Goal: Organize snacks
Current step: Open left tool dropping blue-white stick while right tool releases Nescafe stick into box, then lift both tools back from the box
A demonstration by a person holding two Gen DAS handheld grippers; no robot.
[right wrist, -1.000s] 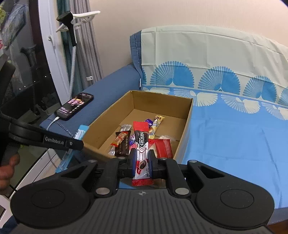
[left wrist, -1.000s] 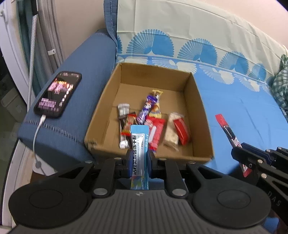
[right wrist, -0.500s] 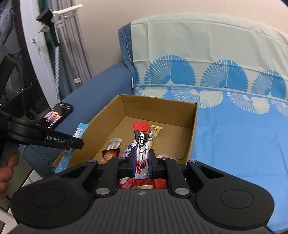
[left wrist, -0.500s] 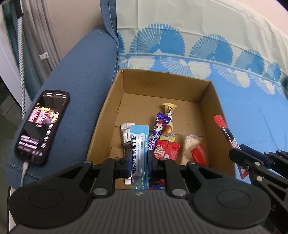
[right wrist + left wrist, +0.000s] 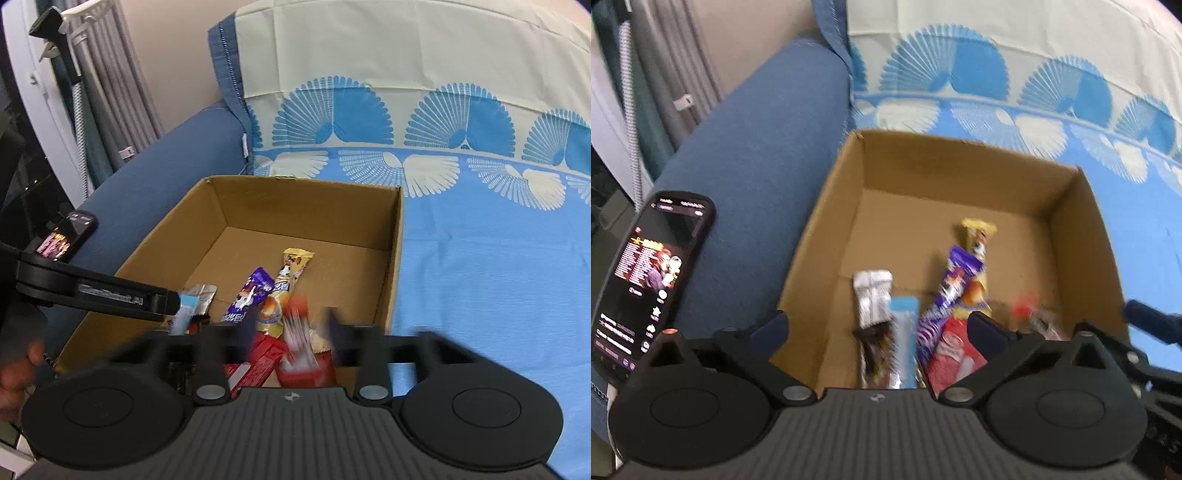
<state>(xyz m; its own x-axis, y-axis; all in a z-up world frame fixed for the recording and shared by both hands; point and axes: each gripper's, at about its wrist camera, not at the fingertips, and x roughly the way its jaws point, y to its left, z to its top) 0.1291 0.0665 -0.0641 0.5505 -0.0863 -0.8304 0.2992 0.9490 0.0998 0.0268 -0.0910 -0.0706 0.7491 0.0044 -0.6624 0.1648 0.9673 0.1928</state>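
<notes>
A sofa (image 5: 498, 266) draped in a blue fan-print cover carries a cardboard box (image 5: 395, 258), which sits on the seat against the blue armrest (image 5: 757, 155). Left of the box, a lit phone (image 5: 646, 280) lies on that armrest.

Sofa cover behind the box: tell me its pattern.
Blue and cream fan shapes on the sofa cover; right wrist view shows it best.

Open cardboard box (image 5: 827, 236) on the blue sofa holds wrapped snacks (image 5: 960, 280) piled at its near end

Brown box (image 5: 827, 236) — blue fan-print sheet (image 5: 480, 258)
</notes>
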